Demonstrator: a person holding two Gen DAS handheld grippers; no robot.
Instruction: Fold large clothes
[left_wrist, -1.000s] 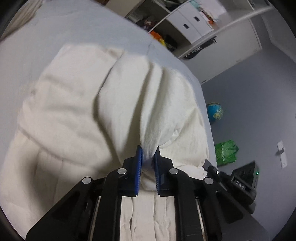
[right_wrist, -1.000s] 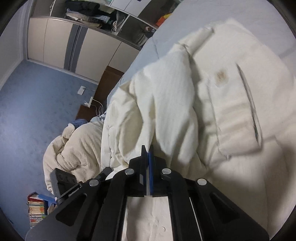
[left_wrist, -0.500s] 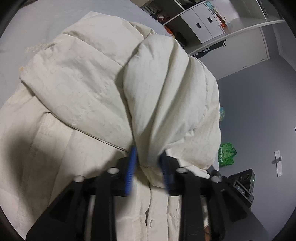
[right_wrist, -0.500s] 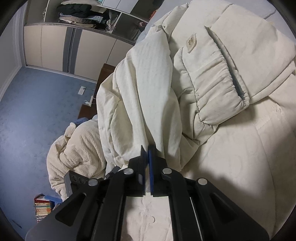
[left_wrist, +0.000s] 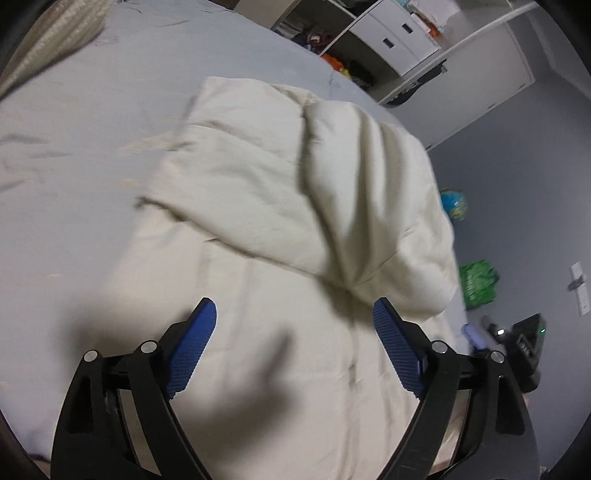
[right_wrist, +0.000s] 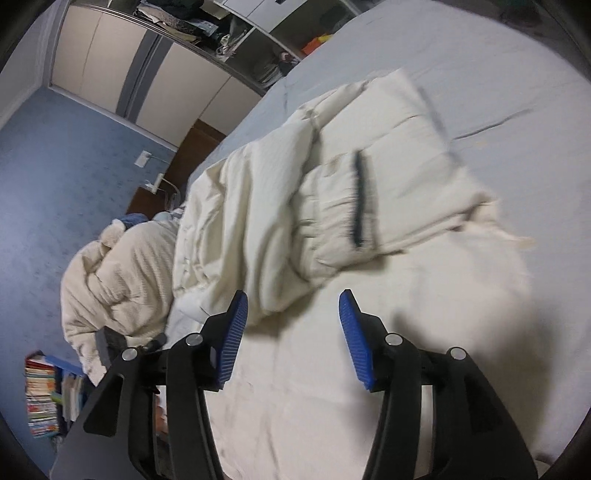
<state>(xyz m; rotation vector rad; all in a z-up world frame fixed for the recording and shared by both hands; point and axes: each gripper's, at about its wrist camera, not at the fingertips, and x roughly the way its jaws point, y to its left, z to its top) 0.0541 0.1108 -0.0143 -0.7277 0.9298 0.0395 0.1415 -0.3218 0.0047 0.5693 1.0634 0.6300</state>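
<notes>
A cream padded jacket lies spread on a bed covered by a pale grey sheet. The left tongs are wide open, their blue pads spread apart and holding nothing, hovering over the flat near part of the jacket. Just ahead of these tongs, a folded-over section of the jacket rests on top of the rest, with a bunched, creased ridge toward the right. Further right, beyond the bed edge, a green bag and a small globe sit on the floor. The right tongs are also wide open and empty, above the same jacket. Directly ahead of them lies a sleeve with a gathered cuff and a dark edge, laid across the body of the garment. To the left of these tongs, off the bed, a heap of cream bedding sits on the blue floor, with a stack of books nearer the tongs' left side. A wardrobe stands far ahead on the left. Both views are somewhat blurred.
</notes>
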